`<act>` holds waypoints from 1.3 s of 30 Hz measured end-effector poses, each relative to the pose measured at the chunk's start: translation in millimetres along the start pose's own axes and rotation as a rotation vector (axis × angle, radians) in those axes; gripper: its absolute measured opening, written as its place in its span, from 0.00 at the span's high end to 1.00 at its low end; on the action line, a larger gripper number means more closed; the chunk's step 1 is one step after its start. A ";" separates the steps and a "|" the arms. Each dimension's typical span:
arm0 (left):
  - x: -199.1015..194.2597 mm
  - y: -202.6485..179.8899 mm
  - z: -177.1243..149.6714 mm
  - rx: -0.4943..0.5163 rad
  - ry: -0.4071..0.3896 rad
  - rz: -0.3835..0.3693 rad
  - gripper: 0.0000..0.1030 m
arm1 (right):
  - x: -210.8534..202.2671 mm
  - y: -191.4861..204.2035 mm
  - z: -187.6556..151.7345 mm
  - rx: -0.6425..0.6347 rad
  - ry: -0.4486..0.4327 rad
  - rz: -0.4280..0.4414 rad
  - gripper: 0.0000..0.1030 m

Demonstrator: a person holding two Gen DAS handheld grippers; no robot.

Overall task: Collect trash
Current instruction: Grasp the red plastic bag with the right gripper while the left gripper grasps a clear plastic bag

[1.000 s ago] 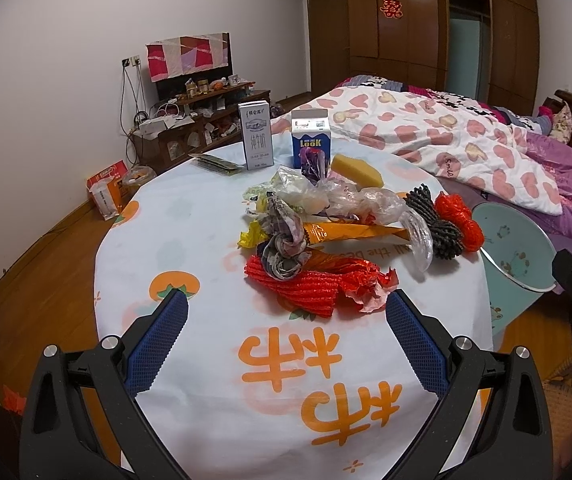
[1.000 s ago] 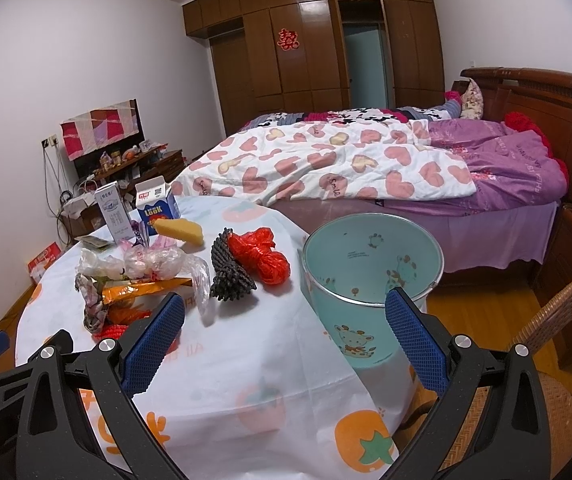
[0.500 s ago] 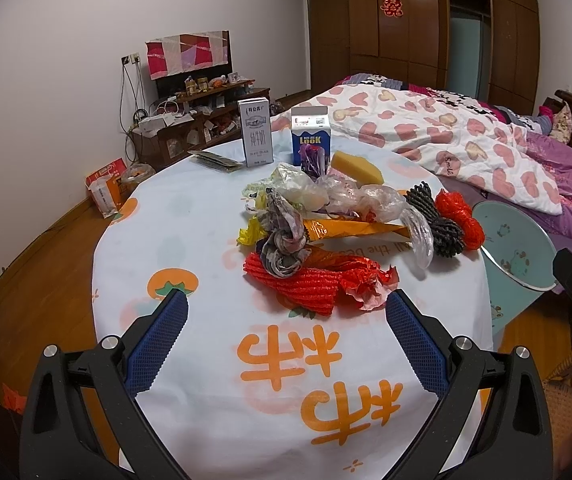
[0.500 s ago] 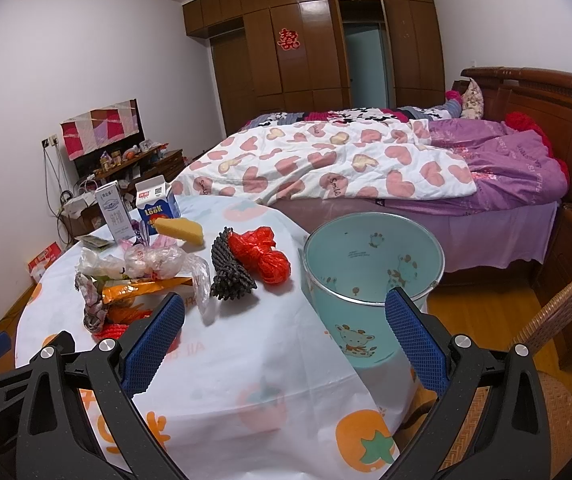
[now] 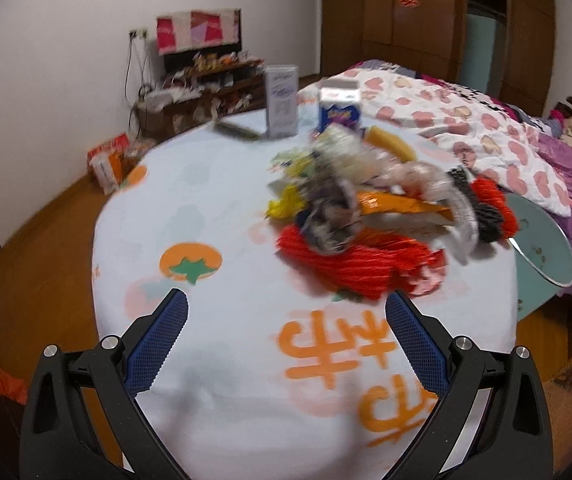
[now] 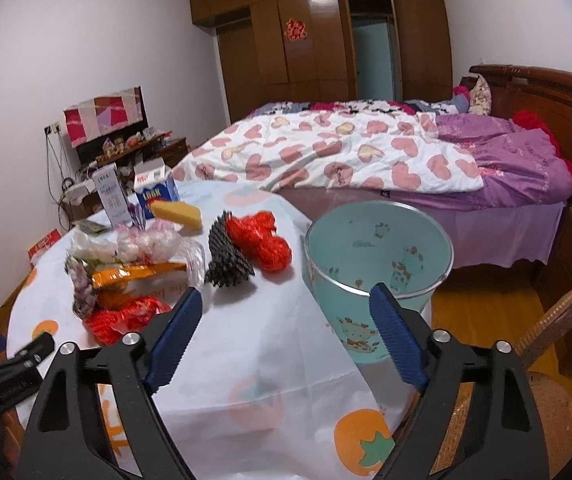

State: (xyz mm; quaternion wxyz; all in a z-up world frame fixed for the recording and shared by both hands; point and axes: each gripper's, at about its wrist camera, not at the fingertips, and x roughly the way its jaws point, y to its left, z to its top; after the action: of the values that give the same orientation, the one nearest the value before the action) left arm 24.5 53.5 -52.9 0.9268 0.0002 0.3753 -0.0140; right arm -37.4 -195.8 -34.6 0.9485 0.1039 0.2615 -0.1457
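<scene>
A heap of trash lies on the round table (image 5: 213,208): red mesh netting (image 5: 362,268), an orange wrapper (image 5: 402,206), crumpled clear bags (image 5: 350,152) and a black-and-red mesh bundle (image 6: 245,248). A teal bin (image 6: 378,256) stands beside the table's right edge. My left gripper (image 5: 286,336) is open and empty, just short of the red netting. My right gripper (image 6: 286,320) is open and empty, above the table edge between the heap and the bin. The left view is blurred.
Two cartons (image 6: 155,194) and a yellow sponge (image 6: 176,214) stand at the table's far side. A bed (image 6: 366,156) lies behind the bin. A wicker chair (image 6: 558,344) is at the right. A low shelf (image 5: 205,92) stands against the far wall.
Both grippers have moved forward toward the heap. The left view has tilted and blurred with the motion. Both stay open and nothing on the table has moved.
</scene>
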 end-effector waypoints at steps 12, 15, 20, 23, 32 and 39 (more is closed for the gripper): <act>25.6 -0.8 47.3 0.005 -0.006 -0.059 0.15 | 41.9 -14.5 14.2 0.000 0.064 0.015 0.43; 29.9 -15.5 63.1 0.031 -0.014 -0.086 0.23 | 51.7 -11.7 31.5 -0.009 0.049 0.029 0.47; 42.0 -30.1 86.7 0.060 -0.013 -0.129 0.25 | 75.7 -7.7 59.1 -0.040 0.039 0.075 0.47; 52.8 -34.3 101.1 0.055 -0.001 -0.164 0.24 | 102.3 -9.5 64.6 -0.046 0.085 0.083 0.47; 95.9 -49.3 122.3 0.079 0.068 -0.216 0.40 | 165.6 -11.4 53.1 -0.024 0.267 0.182 0.55; 93.6 -41.8 117.7 0.082 0.043 -0.239 0.51 | 163.2 -1.8 51.4 -0.041 0.265 0.260 0.81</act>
State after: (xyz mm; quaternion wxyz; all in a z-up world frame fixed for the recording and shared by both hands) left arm 172.5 8.1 -33.0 0.9094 -0.0064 0.3917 -0.1395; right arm 119.9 -247.7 -77.5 0.9184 0.1356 0.3716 -0.0013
